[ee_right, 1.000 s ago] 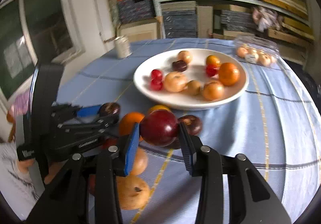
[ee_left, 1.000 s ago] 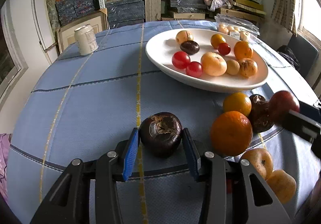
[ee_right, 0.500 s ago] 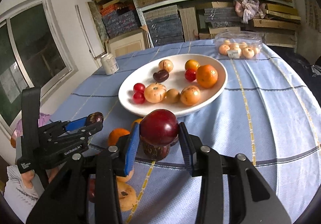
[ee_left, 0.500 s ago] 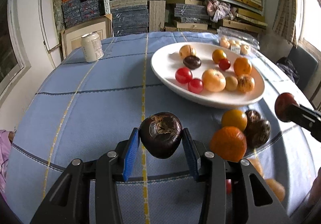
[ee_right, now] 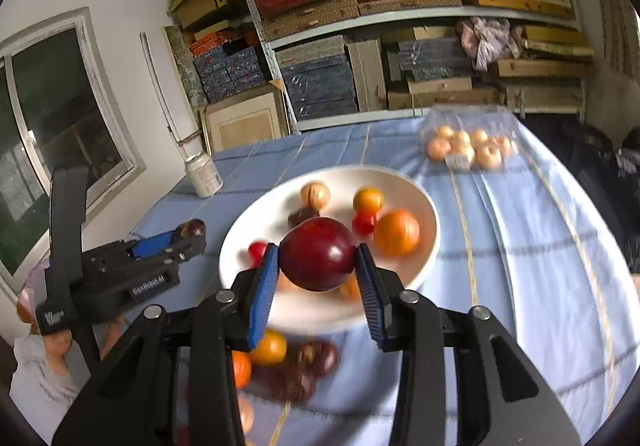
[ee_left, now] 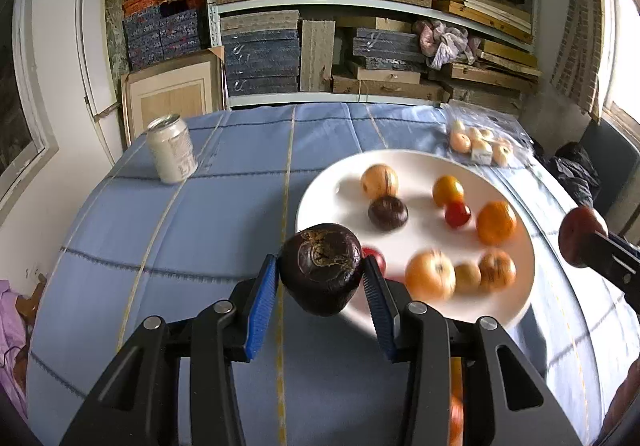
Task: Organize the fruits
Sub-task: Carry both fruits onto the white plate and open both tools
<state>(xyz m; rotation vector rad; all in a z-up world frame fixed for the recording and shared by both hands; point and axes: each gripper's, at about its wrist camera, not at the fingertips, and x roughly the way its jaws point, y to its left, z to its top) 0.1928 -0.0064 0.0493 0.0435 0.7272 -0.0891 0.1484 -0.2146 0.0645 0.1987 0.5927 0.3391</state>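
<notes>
Risk: my left gripper (ee_left: 322, 280) clamps the dark wrinkled fruit (ee_left: 320, 272), my right gripper (ee_right: 318, 264) the red plum (ee_right: 318, 252). Releasing onto the crowded plate (ee_left: 320, 190) could knock fruit off toward the desk (ee_left: 160, 246) edge.

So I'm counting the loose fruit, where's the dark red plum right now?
The dark red plum is clamped in the right gripper, centre of the right wrist view, above the white plate's near edge.

Loose fruit (ee_right: 288, 362) below the white plate (ee_right: 424, 246) smears into blur — kinds unreadable; bagged fruit (ee_left: 480, 142) too small to name.
</notes>
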